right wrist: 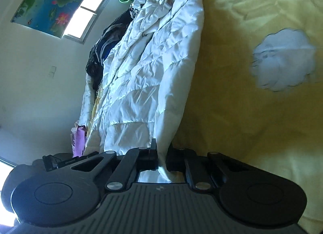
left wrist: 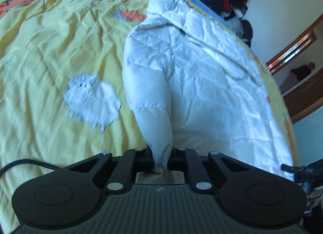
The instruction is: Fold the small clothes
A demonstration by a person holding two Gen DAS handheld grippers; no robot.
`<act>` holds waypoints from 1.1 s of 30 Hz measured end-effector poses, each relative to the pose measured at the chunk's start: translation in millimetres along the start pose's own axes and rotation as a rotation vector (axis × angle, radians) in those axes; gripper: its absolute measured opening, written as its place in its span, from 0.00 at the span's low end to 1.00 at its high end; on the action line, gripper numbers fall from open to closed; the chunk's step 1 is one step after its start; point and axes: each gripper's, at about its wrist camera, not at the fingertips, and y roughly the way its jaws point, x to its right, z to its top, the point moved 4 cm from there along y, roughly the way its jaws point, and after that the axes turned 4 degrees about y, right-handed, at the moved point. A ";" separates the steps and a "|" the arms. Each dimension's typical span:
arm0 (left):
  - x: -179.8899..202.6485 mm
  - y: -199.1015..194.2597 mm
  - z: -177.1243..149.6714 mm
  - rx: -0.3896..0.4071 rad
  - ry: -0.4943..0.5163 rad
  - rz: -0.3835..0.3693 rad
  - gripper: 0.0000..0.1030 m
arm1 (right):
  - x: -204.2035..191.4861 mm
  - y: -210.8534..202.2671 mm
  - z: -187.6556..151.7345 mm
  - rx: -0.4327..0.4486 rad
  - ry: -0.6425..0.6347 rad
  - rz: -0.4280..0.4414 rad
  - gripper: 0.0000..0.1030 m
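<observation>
Pinching white jacket [left wrist: 201, 76] hem, both claws, beside open yellow bedspread [left wrist: 50, 52].

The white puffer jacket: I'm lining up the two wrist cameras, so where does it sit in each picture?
Left wrist: the white puffer jacket fills centre to right, its near end pinched in the left gripper.
Right wrist: it runs up the picture left of centre, its edge clamped in the right gripper.
Shared landmark: the white cloud patch on the yellow bedspread, left of the jacket and right of it.

Jaws pinch white jacket [left wrist: 201, 68] sleeve — seemingly.
</observation>
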 end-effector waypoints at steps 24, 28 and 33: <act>9.7 5.5 -6.4 -0.008 0.055 0.071 0.10 | 34.9 -34.1 -15.7 0.057 0.115 -0.015 0.43; 10.0 5.2 -5.9 -0.011 0.049 0.077 0.10 | 32.1 -32.4 -17.5 0.040 0.094 -0.045 0.42; 9.1 3.7 -6.3 -0.030 0.033 0.072 0.10 | 27.3 -23.9 -24.4 0.009 0.105 -0.034 0.42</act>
